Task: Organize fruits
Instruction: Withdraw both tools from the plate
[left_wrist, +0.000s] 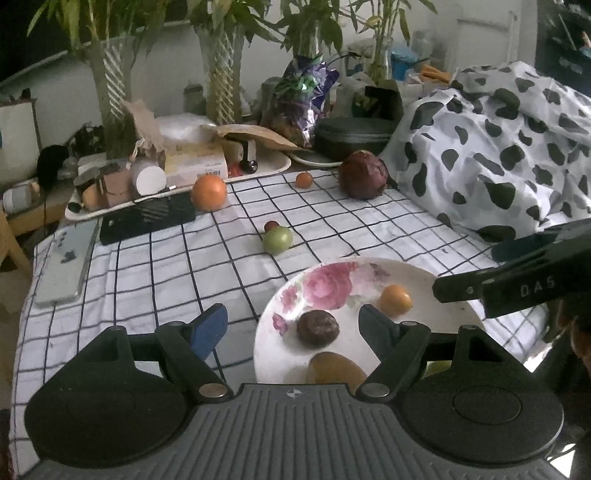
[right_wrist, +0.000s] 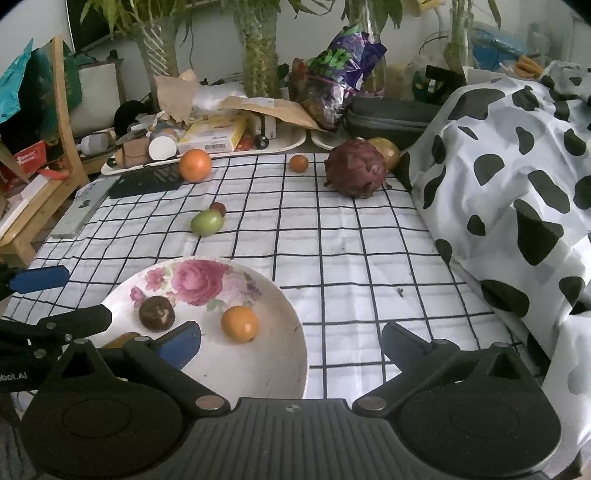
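A floral white plate (left_wrist: 332, 280) (right_wrist: 273, 354) sits near the table's front. It holds a dark passion fruit (left_wrist: 317, 328) (right_wrist: 157, 313), a small orange (left_wrist: 396, 300) (right_wrist: 240, 324) and a brown fruit (left_wrist: 334, 367) partly hidden. On the checked cloth lie a green fruit (left_wrist: 277, 239) (right_wrist: 207, 222) with a small dark red one behind it (left_wrist: 270, 225), a big orange (left_wrist: 209, 192) (right_wrist: 195, 165), a tiny orange fruit (left_wrist: 304, 180) (right_wrist: 298, 163) and a dragon fruit (left_wrist: 364, 175) (right_wrist: 355, 171). My left gripper (left_wrist: 293, 325) is open and empty over the plate's left side. My right gripper (right_wrist: 291, 343) is open and empty over the plate's right rim.
Cluttered trays (left_wrist: 258, 171), a dark case (left_wrist: 351, 134), plants in vases (left_wrist: 221, 74) and a snack bag (right_wrist: 343, 66) line the back. A black keyboard (left_wrist: 147, 218) and a phone (left_wrist: 66, 266) lie left. A cow-print cloth (right_wrist: 517, 177) rises on the right.
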